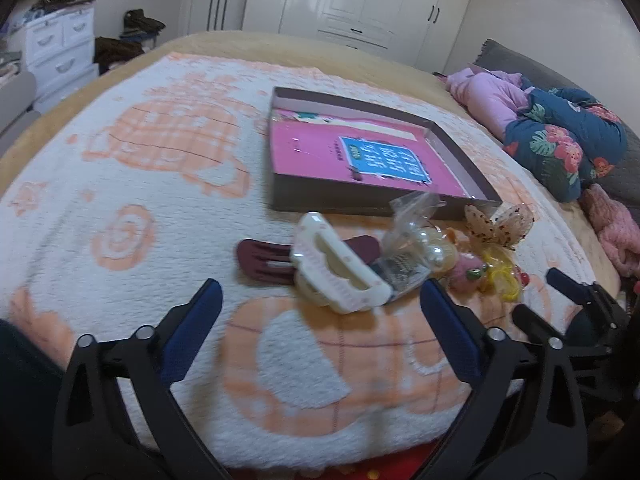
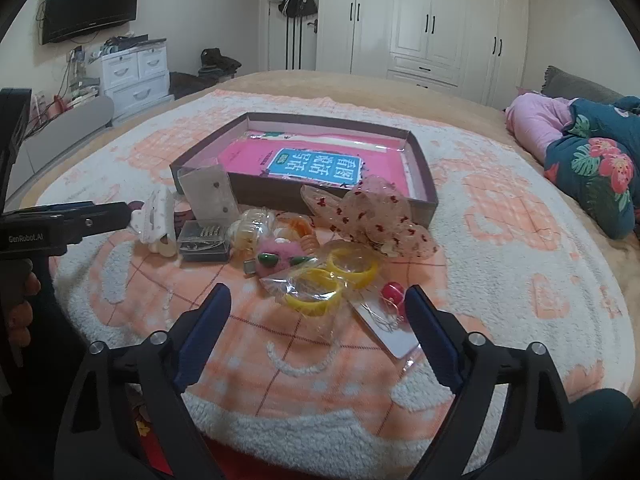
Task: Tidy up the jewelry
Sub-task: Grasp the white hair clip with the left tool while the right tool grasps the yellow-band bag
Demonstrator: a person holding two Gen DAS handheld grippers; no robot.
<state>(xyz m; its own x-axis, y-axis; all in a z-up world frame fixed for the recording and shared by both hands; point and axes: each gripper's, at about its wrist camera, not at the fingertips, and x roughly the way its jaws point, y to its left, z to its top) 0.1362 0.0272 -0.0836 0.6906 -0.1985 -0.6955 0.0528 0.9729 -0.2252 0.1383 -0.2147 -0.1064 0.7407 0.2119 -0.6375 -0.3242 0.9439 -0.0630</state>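
Observation:
A pile of hair accessories and jewelry lies on the blanket in front of a shallow brown box (image 1: 360, 196) (image 2: 420, 204) that holds a pink book. A white hair claw (image 1: 340, 268) (image 2: 158, 216) lies over a dark red clip (image 1: 264, 260). Beside them are a small clear case (image 2: 204, 242), yellow bangles (image 2: 352, 264) (image 1: 502, 276), a spotted fabric bow (image 2: 380, 212) (image 1: 496, 222), a pink fuzzy clip (image 2: 280, 258) and a red earring card (image 2: 390, 316). My left gripper (image 1: 322, 300) is open, just short of the white claw. My right gripper (image 2: 320, 306) is open around the yellow bangles.
The orange and white blanket (image 1: 140, 184) covers a bed. Folded floral and pink bedding (image 1: 560, 136) lies at the right. A white wardrobe (image 2: 440, 20), drawers (image 2: 136, 72) and a wall television (image 2: 92, 4) stand at the back.

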